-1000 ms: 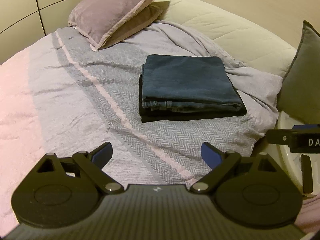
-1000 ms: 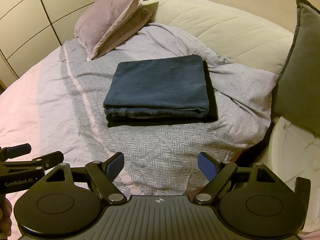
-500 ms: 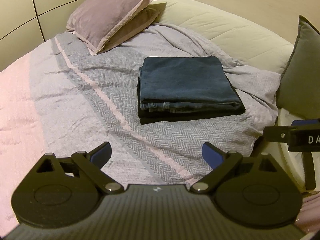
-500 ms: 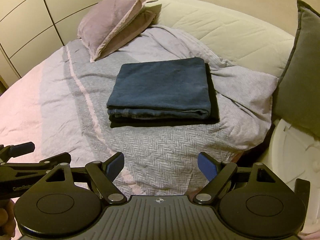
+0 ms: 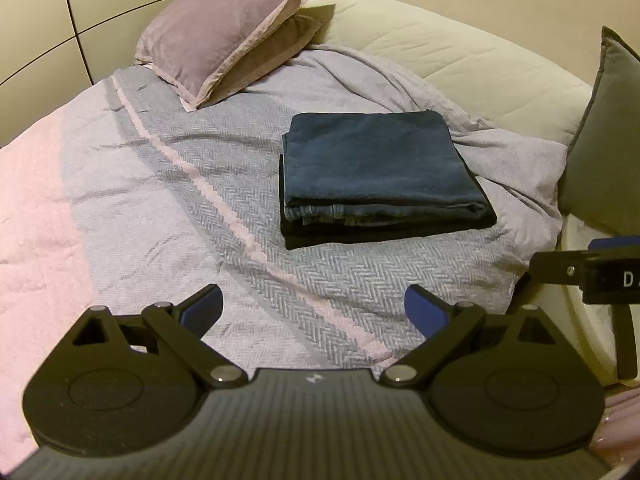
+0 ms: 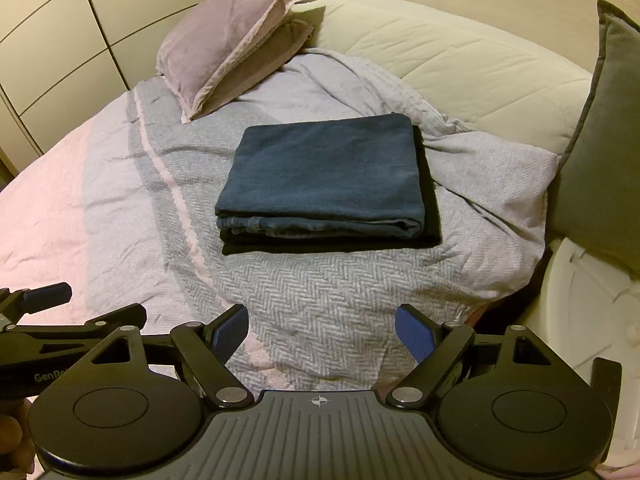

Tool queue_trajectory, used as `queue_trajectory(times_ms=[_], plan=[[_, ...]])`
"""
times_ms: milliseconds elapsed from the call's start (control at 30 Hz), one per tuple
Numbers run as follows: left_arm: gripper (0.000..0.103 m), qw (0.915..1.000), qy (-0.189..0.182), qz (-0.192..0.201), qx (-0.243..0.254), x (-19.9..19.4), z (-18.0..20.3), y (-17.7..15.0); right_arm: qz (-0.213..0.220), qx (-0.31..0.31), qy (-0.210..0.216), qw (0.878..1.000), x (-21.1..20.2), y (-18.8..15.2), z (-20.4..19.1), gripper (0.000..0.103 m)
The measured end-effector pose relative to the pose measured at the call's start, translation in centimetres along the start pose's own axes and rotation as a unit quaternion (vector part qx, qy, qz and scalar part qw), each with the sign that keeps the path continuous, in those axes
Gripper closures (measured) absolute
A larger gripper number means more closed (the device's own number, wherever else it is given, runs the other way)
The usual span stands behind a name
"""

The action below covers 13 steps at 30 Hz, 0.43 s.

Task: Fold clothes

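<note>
Both views had drifted slightly. Left gripper [image 5: 313, 307] and right gripper [image 6: 321, 332] were spread and empty; folded jeans [image 6: 324, 172] lay stacked on the bed [image 6: 320, 280], so probably another garment was needed next.

Counts on the bed: 2 folded garments, 2 pillows, 1 cushion

1 blue folded garment [image 6: 324, 176] on 1 black folded garment [image 6: 332, 245]; 2 mauve pillows [image 6: 218, 46] stacked; 1 grey cushion [image 6: 604, 152]; 2 grippers, left gripper [image 5: 313, 310] and right gripper [image 6: 320, 330].
</note>
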<state>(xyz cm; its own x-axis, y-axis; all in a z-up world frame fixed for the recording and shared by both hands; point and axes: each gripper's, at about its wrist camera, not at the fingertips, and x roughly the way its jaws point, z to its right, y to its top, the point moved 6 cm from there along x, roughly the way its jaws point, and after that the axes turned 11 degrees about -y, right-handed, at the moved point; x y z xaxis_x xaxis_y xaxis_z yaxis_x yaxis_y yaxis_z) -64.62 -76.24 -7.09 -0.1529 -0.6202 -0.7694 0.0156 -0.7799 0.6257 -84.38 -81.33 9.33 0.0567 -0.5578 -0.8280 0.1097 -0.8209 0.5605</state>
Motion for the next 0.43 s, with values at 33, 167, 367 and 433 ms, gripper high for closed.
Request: queue_trajectory(times_ms=[33,167,367,433], plan=[[0.007,1.0,0.0,-0.001,-0.001,0.09,0.02,0.02,0.0,0.0,0.0,1.0,0.02,0.01,0.02,0.019],[0.007,1.0,-0.003,-0.004,0.001,0.22,0.22,0.01,-0.001,0.0,-0.001,1.0,0.1,0.06,0.2,0.02],[0.007,0.9999,-0.005,0.002,0.01,0.36,0.76,0.22,-0.001,-0.001,0.0,1.0,0.2,0.11,0.39,0.02],[0.007,0.9999,-0.007,0.006,0.011,0.38,0.95,0.34,-0.001,-0.001,0.0,1.0,0.22,0.07,0.43,0.02]])
